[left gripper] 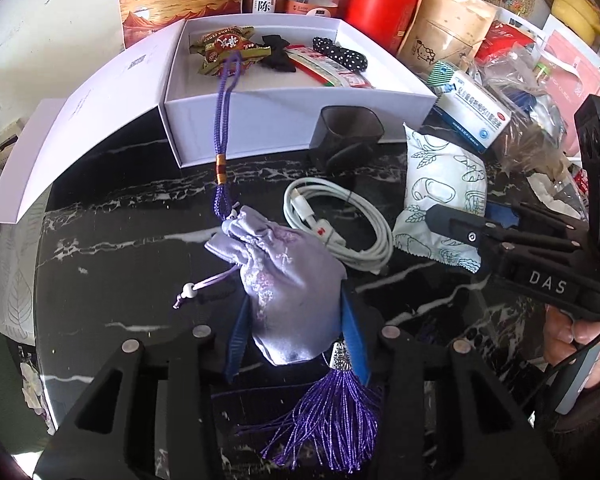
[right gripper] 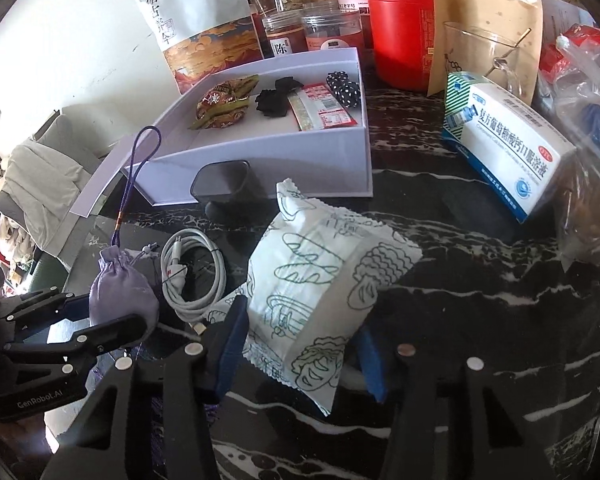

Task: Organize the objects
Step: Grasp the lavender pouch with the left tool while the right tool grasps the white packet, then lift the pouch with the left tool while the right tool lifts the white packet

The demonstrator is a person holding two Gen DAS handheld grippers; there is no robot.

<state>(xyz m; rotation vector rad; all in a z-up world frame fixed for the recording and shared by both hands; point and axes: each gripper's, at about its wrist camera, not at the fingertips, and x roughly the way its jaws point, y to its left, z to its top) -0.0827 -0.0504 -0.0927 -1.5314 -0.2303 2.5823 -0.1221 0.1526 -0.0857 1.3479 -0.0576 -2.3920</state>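
Black marble-patterned desk (left gripper: pixel 112 264) carries everything, and the white box (left gripper: pixel 284 128) is the landmark. Nearest, in front of the box, the left hand-held gripper (left gripper: pixel 292 320) is closed on the lilac pouch (left gripper: pixel 284 276), and to the right of it the right hand-held gripper (right gripper: pixel 300 344) has its blue pads against the white printed packet (right gripper: pixel 320 280). Between the two, closer to the box, lies a coiled white cable (left gripper: pixel 340 224); a dark cup (left gripper: pixel 350 128) stands just before the box's front wall, and behind the box is a red canister (left gripper: pixel 380 8).

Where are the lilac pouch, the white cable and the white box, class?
lilac pouch (left gripper: pixel 284 280), left wrist view, middle of its body.
white cable (left gripper: pixel 340 224), left wrist view, plug inside the coil.
white box (right gripper: pixel 260 172), right wrist view, front wall.
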